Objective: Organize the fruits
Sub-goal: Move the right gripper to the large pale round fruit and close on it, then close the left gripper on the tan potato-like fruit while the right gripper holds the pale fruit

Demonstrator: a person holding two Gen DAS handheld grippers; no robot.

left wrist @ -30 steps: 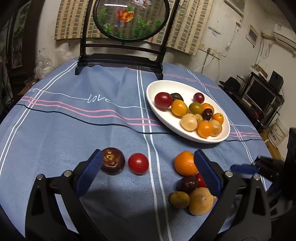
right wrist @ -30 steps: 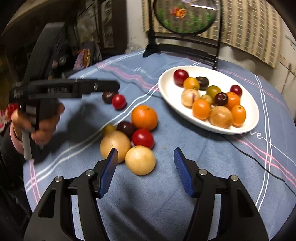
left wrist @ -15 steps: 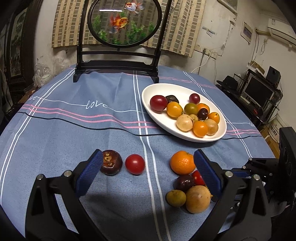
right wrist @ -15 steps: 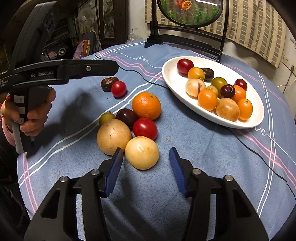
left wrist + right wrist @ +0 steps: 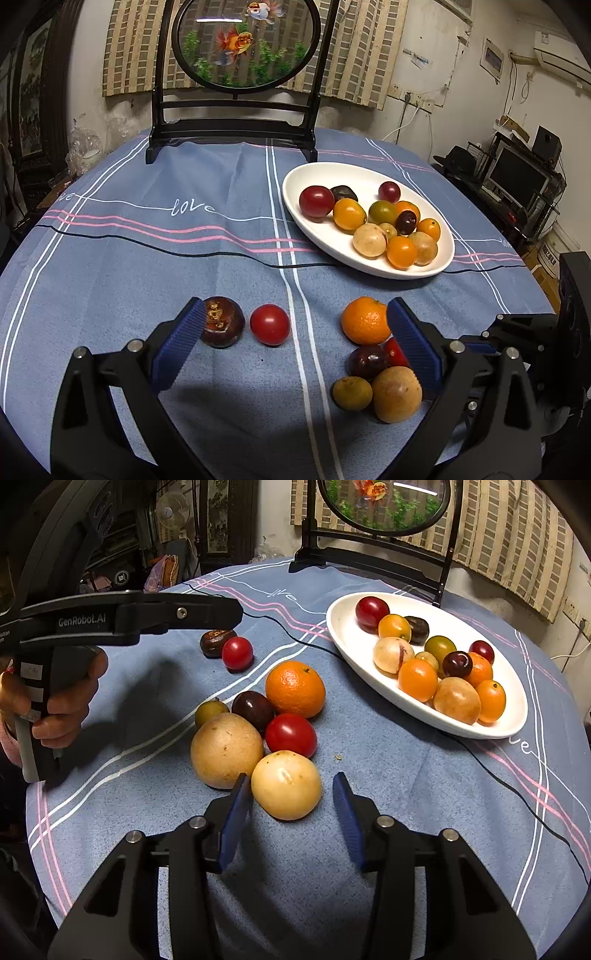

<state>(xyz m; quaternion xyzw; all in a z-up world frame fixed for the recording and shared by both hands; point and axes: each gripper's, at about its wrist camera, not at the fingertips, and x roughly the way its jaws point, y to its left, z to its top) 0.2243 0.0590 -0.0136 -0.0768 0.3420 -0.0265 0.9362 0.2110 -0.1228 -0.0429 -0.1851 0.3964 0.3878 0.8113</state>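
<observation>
The right gripper (image 5: 291,812) has narrowed since a second ago; its jaws are closing around the pale round fruit (image 5: 286,784) at lower centre, not yet pinching. The left gripper (image 5: 295,343) hangs open. Next comes the white plate (image 5: 517,716), upper right.

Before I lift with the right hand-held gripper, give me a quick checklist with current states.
1. Pale yellow fruit sits between the fingers of the right hand-held gripper: ok.
2. Pads pressing the fruit: not ok; the jaws are closing, and a gap shows on the right side.
3. Neighbouring large tan fruit free of the left finger: cannot tell, it is very close.
4. White plate has bare room at its far side: ok.
5. Left hand-held gripper open, away from this cluster: ok.
</observation>
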